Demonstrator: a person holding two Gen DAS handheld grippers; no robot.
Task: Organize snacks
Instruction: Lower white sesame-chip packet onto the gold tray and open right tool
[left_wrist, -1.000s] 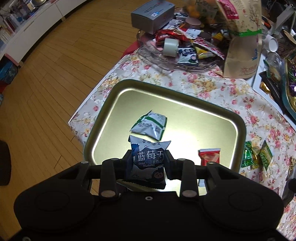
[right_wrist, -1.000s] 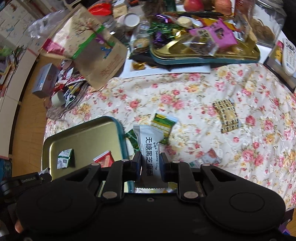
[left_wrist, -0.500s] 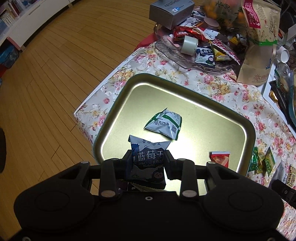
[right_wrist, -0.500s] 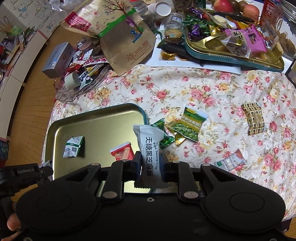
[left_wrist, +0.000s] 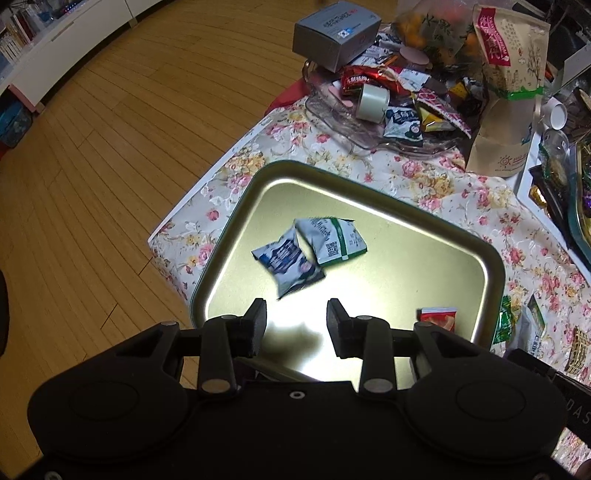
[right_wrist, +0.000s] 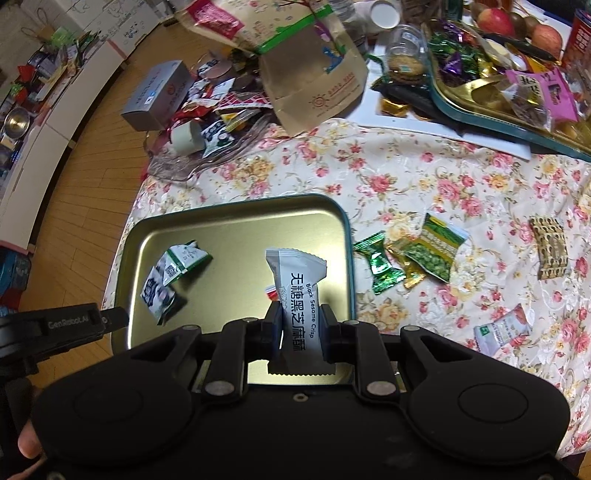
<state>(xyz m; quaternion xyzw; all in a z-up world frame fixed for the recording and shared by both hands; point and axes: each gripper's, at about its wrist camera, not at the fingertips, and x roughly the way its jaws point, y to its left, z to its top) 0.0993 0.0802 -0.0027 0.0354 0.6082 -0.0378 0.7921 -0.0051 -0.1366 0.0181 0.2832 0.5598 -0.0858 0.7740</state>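
A gold metal tray (left_wrist: 443, 266) (right_wrist: 229, 229) lies on the floral tablecloth. My left gripper (left_wrist: 296, 320) hovers above it, its jaws opening with nothing between them. The blue blueberry packet (left_wrist: 288, 263) (right_wrist: 157, 291) lies blurred on the tray, touching a green-and-white packet (left_wrist: 334, 240) (right_wrist: 184, 258). A red packet (left_wrist: 437, 318) rests near the tray's right side. My right gripper (right_wrist: 298, 325) is shut on a white black sesame crisp packet (right_wrist: 299, 291), held upright over the tray's right part.
Green candies (right_wrist: 384, 266), a green pea packet (right_wrist: 436, 251), a brown patterned packet (right_wrist: 550, 251) and a pink-white packet (right_wrist: 502, 328) lie loose on the cloth. A glass dish (left_wrist: 347, 122) of snacks, a grey box (left_wrist: 332, 29), a paper bag (left_wrist: 506, 110) and a second full tray (right_wrist: 480, 88) crowd the far side.
My left gripper let go of the blueberry packet, which dropped onto the tray beside the green-and-white one. My right gripper carried the sesame crisp packet leftward over the tray.
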